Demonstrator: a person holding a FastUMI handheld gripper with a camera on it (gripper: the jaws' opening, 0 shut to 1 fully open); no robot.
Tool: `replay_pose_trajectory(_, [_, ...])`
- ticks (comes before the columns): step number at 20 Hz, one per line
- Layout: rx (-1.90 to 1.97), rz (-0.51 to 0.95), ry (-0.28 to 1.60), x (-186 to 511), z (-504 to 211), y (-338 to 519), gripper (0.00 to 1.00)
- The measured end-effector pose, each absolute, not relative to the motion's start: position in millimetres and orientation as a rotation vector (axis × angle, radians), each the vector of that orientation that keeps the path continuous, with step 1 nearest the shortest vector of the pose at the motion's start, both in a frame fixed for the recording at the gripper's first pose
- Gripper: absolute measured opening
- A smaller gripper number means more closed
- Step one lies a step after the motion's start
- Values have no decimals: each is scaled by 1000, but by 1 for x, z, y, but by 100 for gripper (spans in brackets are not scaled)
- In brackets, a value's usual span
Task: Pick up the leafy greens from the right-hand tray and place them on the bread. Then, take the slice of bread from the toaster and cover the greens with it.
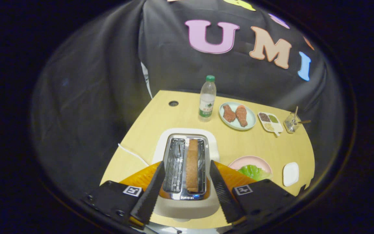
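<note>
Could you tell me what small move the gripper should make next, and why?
Probably lower straight down. The gripper is open above the toaster, fingers either side of the bread slice standing in its right slot, not touching it. The greens already lie on the pink plate.

Staged booth kitchen, black cloth wall (pixel 109 81), toaster (pixel 187 169), wooden table (pixel 161 120)

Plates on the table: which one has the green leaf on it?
The pink plate, just beyond the open gripper beside the toaster, holds the leafy greens. The pale blue plate farther back, next to the bottle, carries two brown drumsticks.
</note>
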State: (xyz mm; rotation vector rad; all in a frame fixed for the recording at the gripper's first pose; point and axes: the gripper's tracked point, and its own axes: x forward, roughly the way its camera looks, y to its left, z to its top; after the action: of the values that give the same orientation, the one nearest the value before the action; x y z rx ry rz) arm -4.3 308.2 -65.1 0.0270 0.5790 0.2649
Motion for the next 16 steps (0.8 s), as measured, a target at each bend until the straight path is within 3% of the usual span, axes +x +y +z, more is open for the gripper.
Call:
replay_pose_trajectory(9, [22,230,726,-2,-82,299,26])
replay_pose_trajectory(13, [46,252,760,1,-81,289,16])
replay_pose_trajectory(16, [67,283,783,-2,-76,285,16])
